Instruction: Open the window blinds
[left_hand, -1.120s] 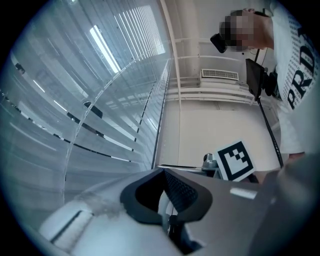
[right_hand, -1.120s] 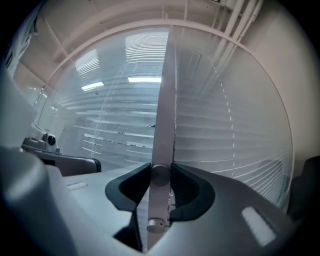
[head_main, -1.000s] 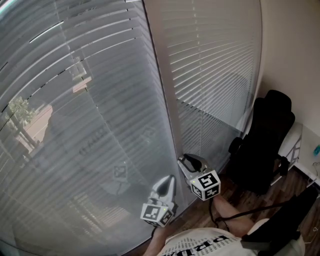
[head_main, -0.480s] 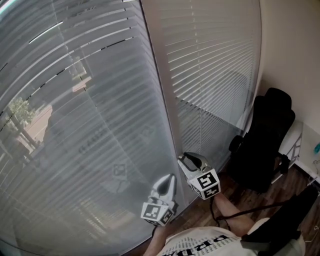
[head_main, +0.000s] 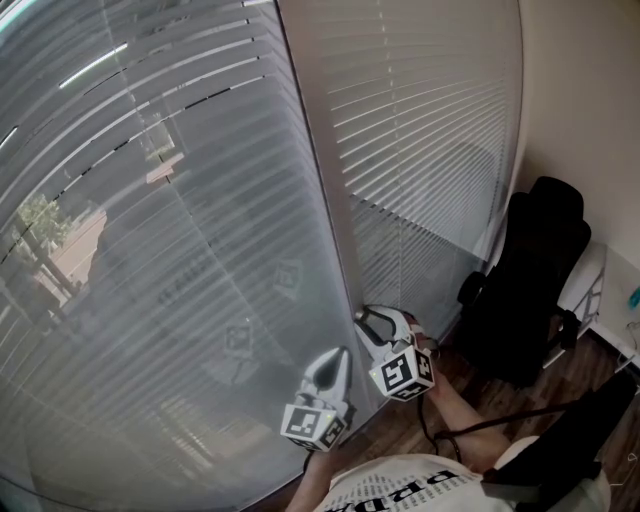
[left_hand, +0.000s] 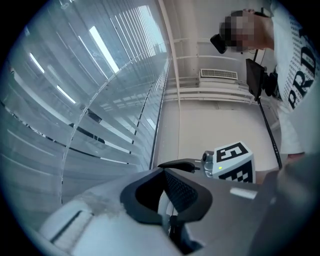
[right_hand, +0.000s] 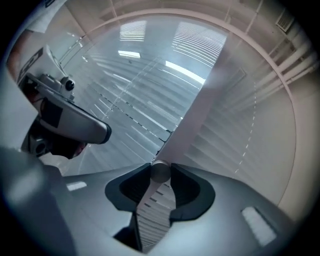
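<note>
Two grey slatted blinds hang side by side, a wide one (head_main: 170, 250) at the left and a narrower one (head_main: 430, 130) at the right, with a pale window post (head_main: 325, 200) between them. The slats stand nearly flat and little shows through. At the foot of the post my right gripper (head_main: 366, 320) holds the ribbed end of the blind's tilt wand (right_hand: 160, 171). The wand lies between its pads while the jaws are opening slightly. My left gripper (head_main: 338, 358) hangs just left of it, pointing up at the wide blind; its jaws look shut on nothing.
A black office chair (head_main: 530, 290) stands at the right, close to the narrow blind. Beyond it is a white shelf unit (head_main: 598, 290) against the beige wall. Dark wood floor (head_main: 450, 410) runs under both. A black strap or cable crosses by the person's shirt.
My right gripper has rolled about its own line, so its marker cube now shows a different face and tilt. The left gripper has kept still.
</note>
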